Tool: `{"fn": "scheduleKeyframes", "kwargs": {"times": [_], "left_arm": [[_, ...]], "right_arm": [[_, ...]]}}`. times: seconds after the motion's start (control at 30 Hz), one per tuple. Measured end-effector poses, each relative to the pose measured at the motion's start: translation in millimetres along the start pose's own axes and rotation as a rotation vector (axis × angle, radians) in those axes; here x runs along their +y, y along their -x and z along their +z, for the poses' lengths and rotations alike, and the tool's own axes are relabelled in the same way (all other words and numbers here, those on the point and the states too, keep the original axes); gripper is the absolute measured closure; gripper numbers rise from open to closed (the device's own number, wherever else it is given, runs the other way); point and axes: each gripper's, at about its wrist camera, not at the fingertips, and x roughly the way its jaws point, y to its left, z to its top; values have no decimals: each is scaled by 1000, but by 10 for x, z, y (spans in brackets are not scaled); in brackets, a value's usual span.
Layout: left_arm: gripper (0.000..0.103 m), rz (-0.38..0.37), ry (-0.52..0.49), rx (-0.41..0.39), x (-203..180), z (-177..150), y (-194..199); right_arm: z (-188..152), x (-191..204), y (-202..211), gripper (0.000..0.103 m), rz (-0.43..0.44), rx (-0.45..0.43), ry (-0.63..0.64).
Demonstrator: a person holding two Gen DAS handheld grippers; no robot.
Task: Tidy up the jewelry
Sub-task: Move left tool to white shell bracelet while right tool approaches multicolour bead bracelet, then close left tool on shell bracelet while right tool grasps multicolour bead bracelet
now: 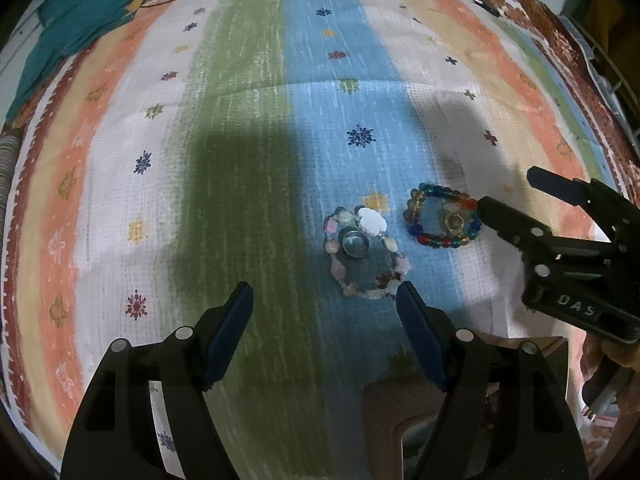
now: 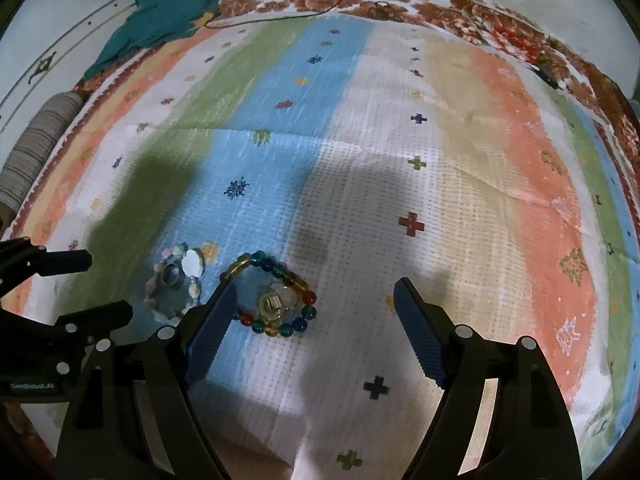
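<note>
Right hand-held gripper (image 2: 316, 304) jaws wide apart, nothing between the pads. Multicolour bead bracelet (image 2: 276, 294) just beside its left fingertip, gold ring (image 2: 271, 305) inside it. Pastel bracelet (image 2: 176, 284) further left, apparently ringing a silver ring (image 2: 171, 273). All on striped cloth (image 2: 400, 160).

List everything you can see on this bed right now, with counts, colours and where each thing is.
pastel bracelet: one, pink, cream and white beads, on the blue stripe
silver ring: one, inside the pastel bracelet
glass bead bracelet: one, teal, amber, red and blue, beside the pastel one
gold ring: one, inside the glass bead bracelet
striped bedspread: one, green, blue, white, orange, under everything
teal cloth: one, far left corner
left gripper: black, open, empty
right gripper: black, open, empty
</note>
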Motion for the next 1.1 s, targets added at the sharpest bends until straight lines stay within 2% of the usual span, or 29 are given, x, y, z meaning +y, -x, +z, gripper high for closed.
{"fn": "scheduleKeyframes", "kwargs": {"times": [0.37, 0.9, 1.1], "left_arm": [[32, -5, -23, 22, -22, 47, -103], [42, 27, -63, 52, -48, 83, -264], [52, 41, -72, 59, -78, 113, -363]], "right_arm": [[62, 70, -232, 22, 3, 51, 33], [71, 43, -451, 23, -22, 95, 52], [103, 55, -497, 25, -27, 99, 68]]}}
